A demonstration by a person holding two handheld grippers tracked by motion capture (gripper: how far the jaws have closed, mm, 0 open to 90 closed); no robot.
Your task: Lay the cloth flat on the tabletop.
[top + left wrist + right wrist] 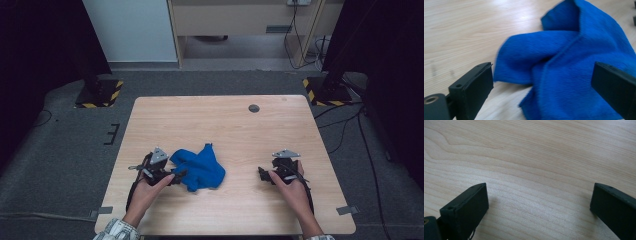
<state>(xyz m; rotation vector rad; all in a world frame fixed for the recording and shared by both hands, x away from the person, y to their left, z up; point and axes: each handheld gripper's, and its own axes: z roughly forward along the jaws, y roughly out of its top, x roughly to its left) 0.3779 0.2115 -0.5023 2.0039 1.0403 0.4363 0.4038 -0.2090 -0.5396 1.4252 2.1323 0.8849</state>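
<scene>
One cloth (574, 65) lying crumpled, soft, light | left gripper (541, 82) gaping wide, straddling near fold | right gripper (539, 202) wide, idling over table (529, 150) | pinching a corner looks best

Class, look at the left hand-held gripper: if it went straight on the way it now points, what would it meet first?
Most likely the blue cloth, crumpled on the table right ahead of the open left hand-held gripper; how near is unclear.

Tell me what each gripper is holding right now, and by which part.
Nothing is held. The left gripper is open, its jaws either side of the crumpled blue cloth without pinching it. The right gripper is open over the bare wooden table.
</scene>
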